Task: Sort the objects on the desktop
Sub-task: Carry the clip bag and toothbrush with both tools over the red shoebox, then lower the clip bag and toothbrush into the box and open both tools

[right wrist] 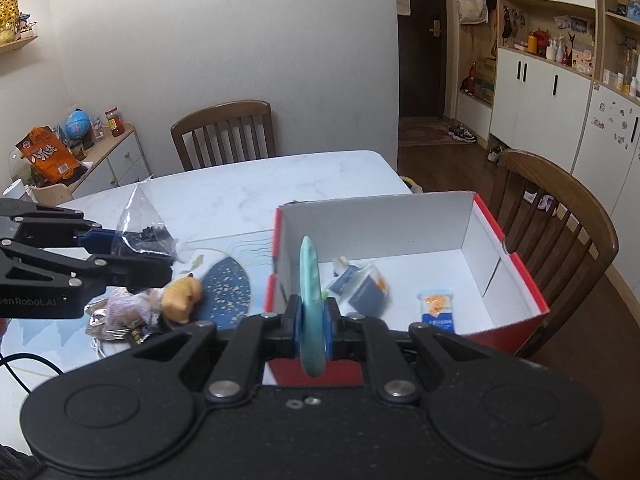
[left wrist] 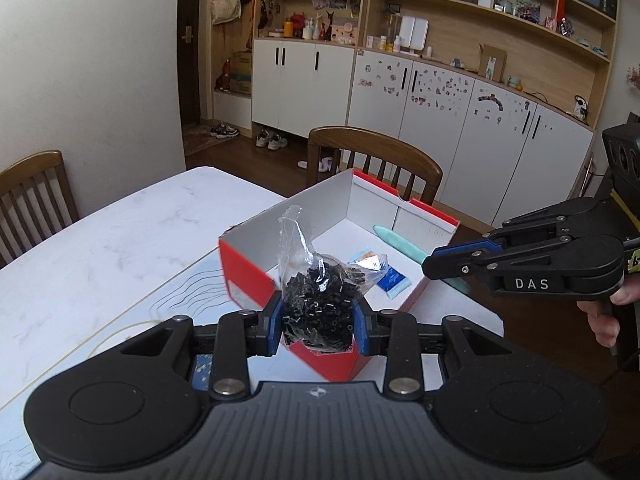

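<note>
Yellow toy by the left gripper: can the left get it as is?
Probably not. The left gripper is shut on the bead bag, so its jaws are full. The yellow toy lies uncovered on the table beside the box; release the bag first.

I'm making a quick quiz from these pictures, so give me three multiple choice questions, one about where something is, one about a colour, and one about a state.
1. Where are the small snack packets?
A. inside the box
B. on a chair
C. on the floor

2. What colour is the outside of the open box?
A. green
B. red
C. black

3. What are the left tongs doing?
A. hanging open and empty
B. gripping a spoon
C. clamped on a clear bag of black bits

Answers:
1 A, they lie on the box's white floor.
2 B, its outer walls are red.
3 C, the blue pads pinch the bag of black bits.
</note>
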Demonstrator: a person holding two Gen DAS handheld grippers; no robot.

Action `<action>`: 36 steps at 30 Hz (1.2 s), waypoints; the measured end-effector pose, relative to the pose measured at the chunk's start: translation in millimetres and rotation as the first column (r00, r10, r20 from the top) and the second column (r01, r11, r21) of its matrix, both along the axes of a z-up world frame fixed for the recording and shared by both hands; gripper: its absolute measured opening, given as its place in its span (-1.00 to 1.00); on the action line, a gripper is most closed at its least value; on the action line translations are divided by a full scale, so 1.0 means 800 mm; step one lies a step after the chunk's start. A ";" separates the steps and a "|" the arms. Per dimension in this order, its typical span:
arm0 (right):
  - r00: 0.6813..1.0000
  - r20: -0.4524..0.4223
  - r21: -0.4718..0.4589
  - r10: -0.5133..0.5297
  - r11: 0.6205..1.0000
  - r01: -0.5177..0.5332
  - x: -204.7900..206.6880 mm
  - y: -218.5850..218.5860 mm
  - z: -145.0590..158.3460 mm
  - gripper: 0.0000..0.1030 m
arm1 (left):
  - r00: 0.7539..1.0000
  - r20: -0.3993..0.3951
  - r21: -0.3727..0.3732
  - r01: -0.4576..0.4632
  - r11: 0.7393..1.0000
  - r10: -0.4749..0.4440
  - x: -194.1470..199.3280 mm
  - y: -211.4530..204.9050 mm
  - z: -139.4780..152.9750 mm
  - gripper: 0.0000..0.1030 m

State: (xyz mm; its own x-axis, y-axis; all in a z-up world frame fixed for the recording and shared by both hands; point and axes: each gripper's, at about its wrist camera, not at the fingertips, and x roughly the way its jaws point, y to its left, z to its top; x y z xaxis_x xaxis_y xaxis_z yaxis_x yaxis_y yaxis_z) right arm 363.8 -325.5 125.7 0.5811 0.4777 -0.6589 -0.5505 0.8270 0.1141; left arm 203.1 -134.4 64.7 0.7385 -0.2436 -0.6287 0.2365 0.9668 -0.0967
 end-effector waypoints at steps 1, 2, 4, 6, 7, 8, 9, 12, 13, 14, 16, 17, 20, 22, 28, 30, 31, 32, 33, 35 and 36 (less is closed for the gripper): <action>1.000 -0.007 -0.004 0.005 1.000 -0.005 0.006 -0.002 -0.001 -0.81 | 1.000 -0.007 -0.001 0.003 1.000 -0.003 0.007 -0.004 0.000 -0.36; 1.000 -0.013 -0.006 0.010 1.000 -0.010 0.013 -0.003 -0.002 -0.81 | 1.000 -0.012 0.001 0.007 1.000 -0.007 0.013 -0.007 0.000 -0.36; 1.000 -0.024 -0.012 0.020 1.000 -0.021 0.025 -0.008 -0.003 -0.81 | 1.000 -0.023 0.012 0.016 1.000 -0.015 0.026 -0.017 -0.003 -0.36; 0.999 -0.028 -0.016 0.028 0.999 -0.029 0.037 -0.014 -0.003 -0.81 | 0.999 -0.029 0.021 0.022 1.000 -0.022 0.038 -0.025 -0.004 -0.36; 0.999 -0.029 -0.019 0.030 0.999 -0.030 0.042 -0.017 -0.003 -0.81 | 0.999 -0.033 0.025 0.025 0.999 -0.024 0.044 -0.029 -0.004 -0.36; 0.999 -0.030 -0.019 0.031 0.999 -0.032 0.047 -0.020 -0.003 -0.81 | 0.999 -0.039 0.027 0.029 0.999 -0.028 0.050 -0.033 -0.005 -0.36; 0.999 -0.033 -0.018 0.033 0.999 -0.033 0.053 -0.023 -0.004 -0.81 | 0.998 -0.045 0.030 0.033 0.999 -0.032 0.056 -0.037 -0.006 -0.36; 0.999 -0.038 -0.023 0.032 0.999 -0.033 0.069 -0.032 -0.007 -0.81 | 0.997 -0.072 0.041 0.044 0.998 -0.041 0.075 -0.049 -0.014 -0.36; 0.999 -0.042 -0.022 0.032 0.999 -0.032 0.075 -0.036 -0.009 -0.81 | 0.996 -0.084 0.045 0.046 0.998 -0.042 0.081 -0.053 -0.017 -0.36; 0.999 -0.045 -0.023 0.030 0.999 -0.031 0.080 -0.039 -0.010 -0.81 | 0.994 -0.095 0.049 0.051 0.998 -0.046 0.087 -0.058 -0.020 -0.36; 0.998 -0.050 -0.024 0.027 0.999 -0.028 0.089 -0.045 -0.014 -0.81 | 0.992 -0.114 0.053 0.063 0.997 -0.057 0.098 -0.066 -0.025 -0.36; 0.998 -0.054 -0.024 0.026 0.999 -0.027 0.095 -0.048 -0.016 -0.81 | 0.990 -0.124 0.054 0.069 0.996 -0.062 0.105 -0.071 -0.027 -0.36; 0.998 -0.065 -0.030 0.019 0.999 -0.021 0.111 -0.056 -0.021 -0.81 | 0.984 -0.160 0.058 0.094 0.994 -0.084 0.124 -0.085 -0.035 -0.36; 0.997 -0.081 -0.035 0.011 0.999 -0.013 0.121 -0.061 -0.026 -0.81 | 0.978 -0.184 0.066 0.112 0.991 -0.099 0.136 -0.094 -0.042 -0.36; 0.992 -0.123 -0.051 -0.014 0.999 0.008 0.148 -0.075 -0.043 -0.81 | 0.960 -0.252 0.087 0.148 0.985 -0.122 0.168 -0.116 -0.061 -0.36; 0.991 -0.131 -0.056 -0.017 0.998 0.009 0.155 -0.077 -0.049 -0.81 | 0.953 -0.273 0.091 0.159 0.983 -0.129 0.180 -0.123 -0.068 -0.36; 0.991 -0.136 -0.059 -0.018 0.998 0.010 0.159 -0.078 -0.051 -0.81 | 0.950 -0.282 0.090 0.164 0.982 -0.133 0.186 -0.125 -0.071 -0.36; 0.990 -0.139 -0.063 -0.021 0.998 0.012 0.162 -0.078 -0.054 -0.81 | 0.947 -0.290 0.093 0.168 0.981 -0.135 0.190 -0.128 -0.073 -0.36; 0.989 -0.144 -0.065 -0.021 0.998 0.012 0.167 -0.079 -0.057 -0.82 | 0.944 -0.298 0.098 0.174 0.980 -0.138 0.195 -0.130 -0.075 -0.36; 0.988 -0.156 -0.068 -0.022 0.998 0.011 0.173 -0.079 -0.063 -0.83 | 0.937 -0.318 0.107 0.185 0.977 -0.142 0.206 -0.134 -0.080 -0.36; 0.986 -0.163 -0.070 -0.022 0.998 0.011 0.178 -0.079 -0.067 -0.84 | 0.932 -0.333 0.107 0.191 0.976 -0.145 0.212 -0.136 -0.084 -0.36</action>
State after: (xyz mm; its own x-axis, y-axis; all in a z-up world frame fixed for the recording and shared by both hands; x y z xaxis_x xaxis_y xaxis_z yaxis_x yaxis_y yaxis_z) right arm 506.6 -388.9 72.2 0.4701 0.4195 -0.7765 -0.5150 0.8449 0.1447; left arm 373.0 -242.9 -2.4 0.4468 -0.2423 -0.8612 0.3748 0.9248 -0.0657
